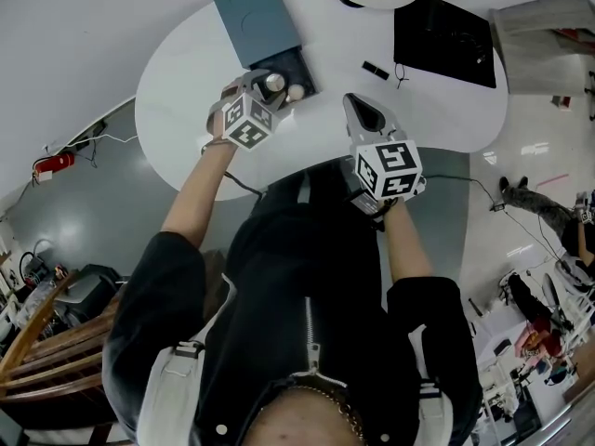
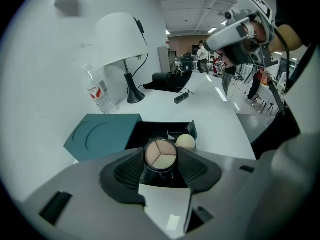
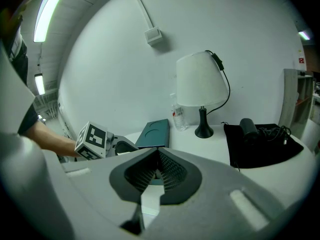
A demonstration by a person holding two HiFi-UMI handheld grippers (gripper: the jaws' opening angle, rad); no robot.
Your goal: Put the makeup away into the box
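Between the fingers (image 2: pixel 127 171) of the left gripper (image 2: pixel 161 160) sat a round compact (image 2: pixel 160 153), its top showing three pale wedge-shaped shades. The fingers stood wide apart, each pad pressed against the compact's dark rim, one on either side. Directly beyond and below those fingertips lay the open black box (image 2: pixel 155 129) on the white bench (image 2: pixel 215 124), so the compact hung over the box's near part; whether it touched the box floor could not be told. Just past the right-hand finger, inside the box, rested a beige egg-shaped sponge (image 2: pixel 185 141). Off to the left of the left-hand finger, the teal lid (image 2: pixel 102 136) lay flat against the box's side, with round recesses in its face. Farther ahead of the fingertips stood a clear water bottle (image 2: pixel 100 94) and a white-shaded lamp (image 2: pixel 122 39) on a black foot, and a small black stick-like item (image 2: pixel 181 98) lay alone on the bench.

The right gripper (image 3: pixel 157 152) was held apart from the box, over the bench's near edge in the head view. Its fingers (image 3: pixel 172 171) were closed tip to tip with nothing between them. Ahead of them and to their right, a black mat (image 3: pixel 260 144) carried a dark hair dryer (image 3: pixel 247 126); ahead and to their left, the left gripper's marker cube showed.
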